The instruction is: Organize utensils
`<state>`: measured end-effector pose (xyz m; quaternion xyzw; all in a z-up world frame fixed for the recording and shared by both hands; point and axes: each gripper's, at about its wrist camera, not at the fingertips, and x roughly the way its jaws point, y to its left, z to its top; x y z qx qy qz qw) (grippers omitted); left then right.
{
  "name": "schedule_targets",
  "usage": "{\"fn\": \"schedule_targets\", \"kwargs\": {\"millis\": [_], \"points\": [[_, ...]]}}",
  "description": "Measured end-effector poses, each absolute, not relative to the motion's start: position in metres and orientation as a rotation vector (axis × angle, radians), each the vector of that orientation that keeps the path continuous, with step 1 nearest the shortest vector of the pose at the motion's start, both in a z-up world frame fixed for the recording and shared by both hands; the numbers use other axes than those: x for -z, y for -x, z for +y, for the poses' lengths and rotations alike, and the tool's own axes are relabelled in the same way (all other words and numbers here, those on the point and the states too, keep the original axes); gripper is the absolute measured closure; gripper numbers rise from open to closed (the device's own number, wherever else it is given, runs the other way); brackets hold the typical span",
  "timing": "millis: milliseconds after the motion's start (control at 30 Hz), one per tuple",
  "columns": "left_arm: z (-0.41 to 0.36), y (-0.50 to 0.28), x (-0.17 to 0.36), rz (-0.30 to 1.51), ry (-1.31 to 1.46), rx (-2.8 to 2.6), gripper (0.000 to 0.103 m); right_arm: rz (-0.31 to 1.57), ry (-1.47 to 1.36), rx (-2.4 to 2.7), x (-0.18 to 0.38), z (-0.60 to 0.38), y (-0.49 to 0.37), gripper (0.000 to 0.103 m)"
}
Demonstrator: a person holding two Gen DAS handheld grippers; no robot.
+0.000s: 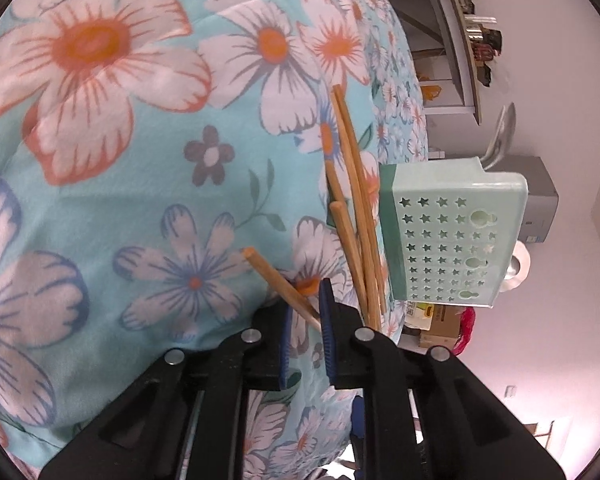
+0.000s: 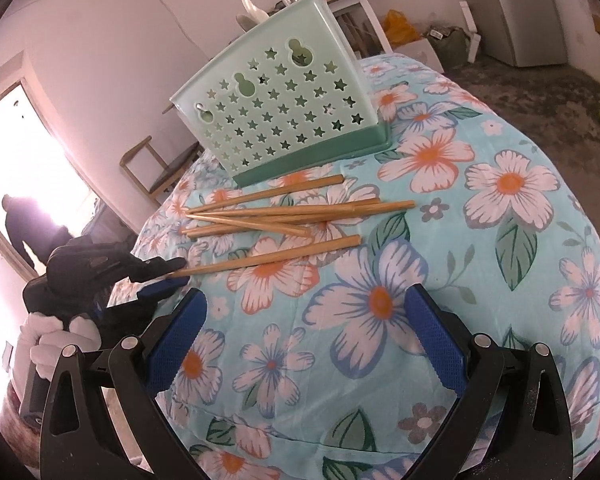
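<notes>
The left gripper (image 1: 306, 322) has its blue pads (image 1: 327, 320) drawn in narrow around the thin end of one wooden chopstick (image 1: 278, 282), which runs up and away from the jaws over the flowered cloth (image 1: 140, 208); from the right wrist view the same gripper (image 2: 172, 274) sits at the near left edge of the table, a white-gloved hand (image 2: 56, 340) behind it, with its fingertips closed on the tip of the nearest chopstick (image 2: 272, 256). The right gripper (image 2: 304, 344) hangs over the near part of the cloth (image 2: 500, 240) with its blue pads (image 2: 436, 336) spread wide and nothing between them, only printed flowers showing in the gap. Just beyond the held stick lies a loose bundle of chopsticks (image 2: 300, 212), five or so, fanned and crossing one another, their thin ends pointing toward the left edge. Behind the bundle, toward the far edge, stands a pale green utensil holder (image 2: 284, 116) with star-shaped holes in its wall and a darker green base, just beside the farthest stick; whether they touch cannot be told. In the left wrist view the holder (image 1: 444, 240) appears to the right of the chopstick bundle (image 1: 356, 216), and the handle of a metal utensil (image 1: 502, 136) rises out of its top. Past the left edge of the table a wooden chair (image 2: 156, 168) stands by the wall, and a dark figure (image 2: 20, 228) stands in a bright doorway.
</notes>
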<state>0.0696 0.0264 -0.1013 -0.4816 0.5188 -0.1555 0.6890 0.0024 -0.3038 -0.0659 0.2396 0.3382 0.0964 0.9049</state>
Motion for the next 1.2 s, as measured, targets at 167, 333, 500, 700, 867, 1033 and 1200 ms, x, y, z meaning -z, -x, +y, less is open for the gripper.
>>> {"fn": "schedule_targets", "kwargs": {"millis": [167,333,500,700,867,1033,1200], "points": [[0.022,-0.072,0.093,1.143,0.987,0.367,0.089,0.717,-0.484,-0.200,0.064,-0.304,-0.003,0.007],[0.026,-0.073,0.080,1.117,0.833,0.397,0.088,0.748,-0.481,-0.247,0.054,-0.313,0.002,0.011],[0.037,-0.071,0.070,1.064,0.708,0.402,0.087,0.622,-0.333,-0.337,0.007,-0.306,0.014,0.025],[0.054,-0.071,0.066,1.027,0.646,0.437,0.087,0.593,-0.165,-0.423,-0.033,-0.275,-0.027,0.058],[0.064,-0.068,0.067,0.995,0.624,0.479,0.087,0.642,0.008,-0.536,-0.034,-0.220,-0.073,0.078],[0.069,-0.063,0.071,0.973,0.617,0.514,0.086,0.724,0.126,-0.618,-0.016,-0.170,-0.119,0.087],[0.069,-0.063,0.075,0.952,0.619,0.545,0.086,0.794,0.255,-0.661,0.007,-0.129,-0.151,0.087]]}}
